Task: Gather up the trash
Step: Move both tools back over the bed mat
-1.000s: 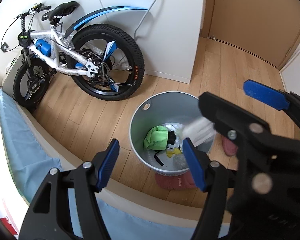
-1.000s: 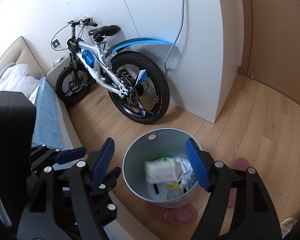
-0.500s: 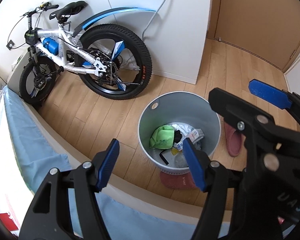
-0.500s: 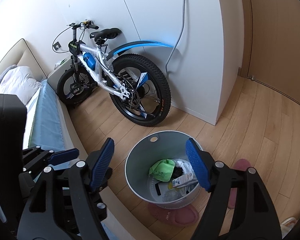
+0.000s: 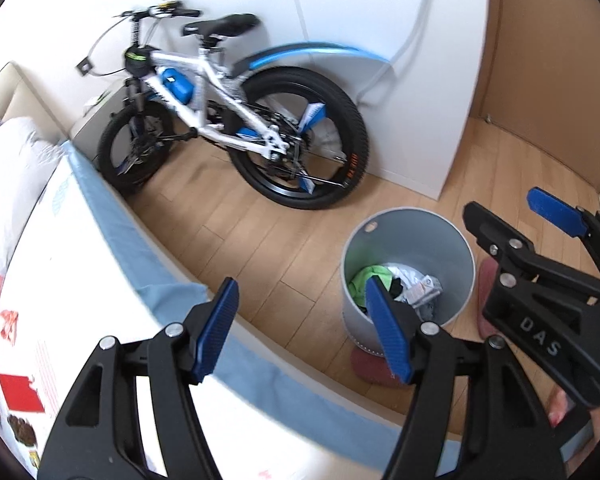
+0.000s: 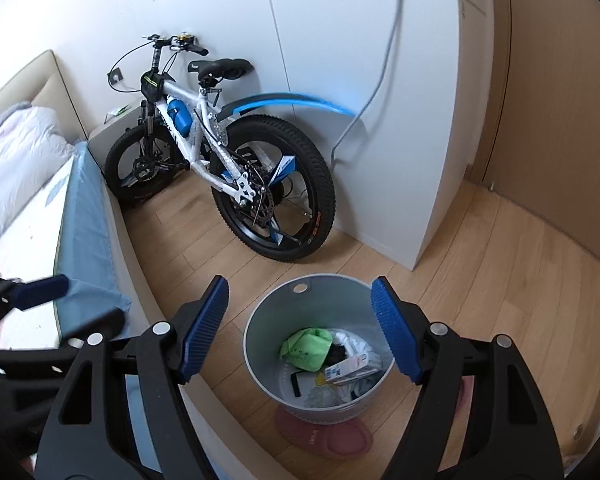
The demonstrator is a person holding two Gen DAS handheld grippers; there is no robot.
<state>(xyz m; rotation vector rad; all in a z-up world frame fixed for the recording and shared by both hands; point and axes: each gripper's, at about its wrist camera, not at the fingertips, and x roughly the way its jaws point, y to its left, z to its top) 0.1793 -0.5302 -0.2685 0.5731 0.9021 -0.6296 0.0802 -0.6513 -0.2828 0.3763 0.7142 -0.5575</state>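
Both your grippers are spread wide and hold nothing: left gripper [image 5: 302, 328], right gripper [image 6: 300, 326]

Grey bin [image 6: 260, 376] on the wood floor [image 6: 480, 288] beside the bed [image 5: 112, 224], standing partly on a pink slipper [image 6: 324, 440]. Inside it: green pouch [image 6: 306, 348], printed packet [image 6: 350, 368], white crumpled stuff, a dark item, all loose at the bottom

Right gripper hangs above the bin, mouth framed between its jaws, so the bin lies straight ahead and down from it. From the left gripper the bin sits to the right, its right pad overlapping the near rim [image 5: 404, 216] in view. Right is the nearer hand to the bin

The left view takes in more of the bed: blue sheet edge [image 5: 100, 200], white cover with red printed items [image 5: 20, 392], blurred, can't tell if they are trash

Judgement: last piece looks deposited; next piece is probably bed-side, to your left, so the left hand looks better placed. No long axis to report until a target is picked

Bicycle [image 6: 220, 168] parked against the wall beyond the bin, well apart
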